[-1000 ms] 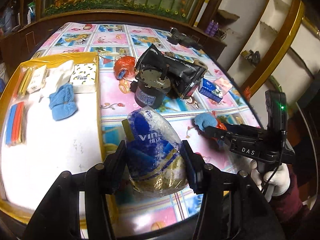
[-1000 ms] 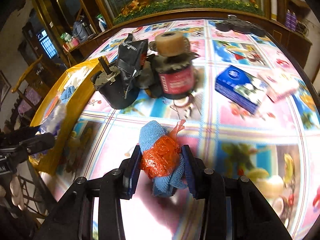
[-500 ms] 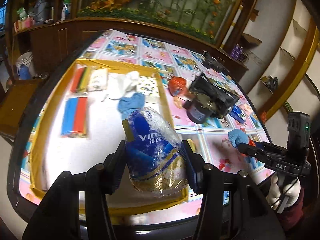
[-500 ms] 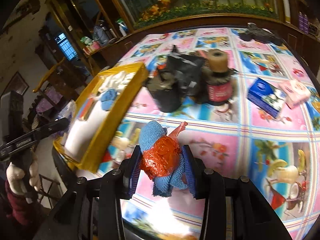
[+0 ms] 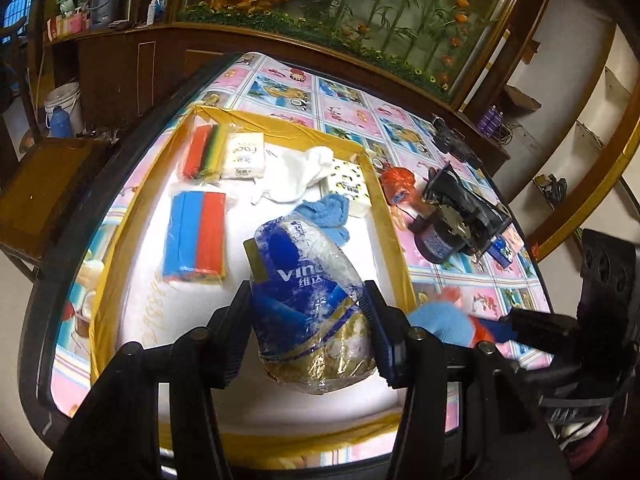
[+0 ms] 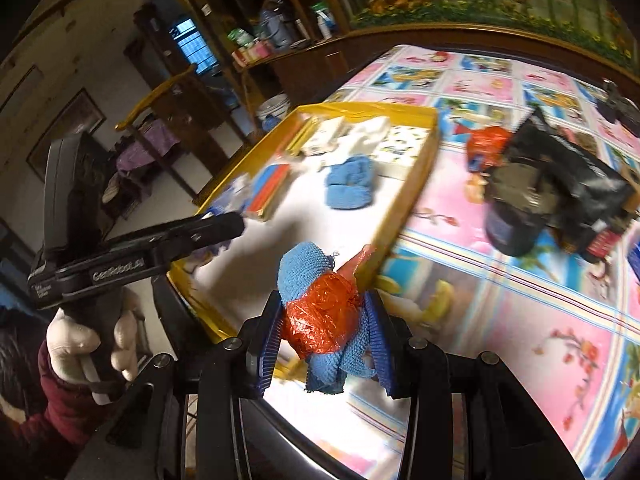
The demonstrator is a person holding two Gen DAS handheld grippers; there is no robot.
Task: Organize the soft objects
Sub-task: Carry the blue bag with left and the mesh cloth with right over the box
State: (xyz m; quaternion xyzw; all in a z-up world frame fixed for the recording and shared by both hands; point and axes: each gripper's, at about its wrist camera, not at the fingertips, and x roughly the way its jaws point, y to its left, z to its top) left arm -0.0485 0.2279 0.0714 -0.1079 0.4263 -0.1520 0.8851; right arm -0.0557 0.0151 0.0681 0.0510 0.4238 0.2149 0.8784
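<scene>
Over tray [image 5: 386, 220] rim | left tool [image 5: 306, 322] clamps tissue pack [image 5: 308, 304] | right tool [image 6: 324, 338] clamps cloth bundle [image 6: 320, 316]

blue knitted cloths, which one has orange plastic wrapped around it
The blue knitted cloth bundle clamped in the right gripper has crinkled orange plastic around its middle. The other blue knitted cloth, lying in the yellow-rimmed tray, is bare.

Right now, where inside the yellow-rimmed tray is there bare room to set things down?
The yellow-rimmed tray is bare white along its near half, between the blue-and-red pack and the right rim. The far end is crowded: white cloth, blue knitted cloth, tissue packs.
</scene>
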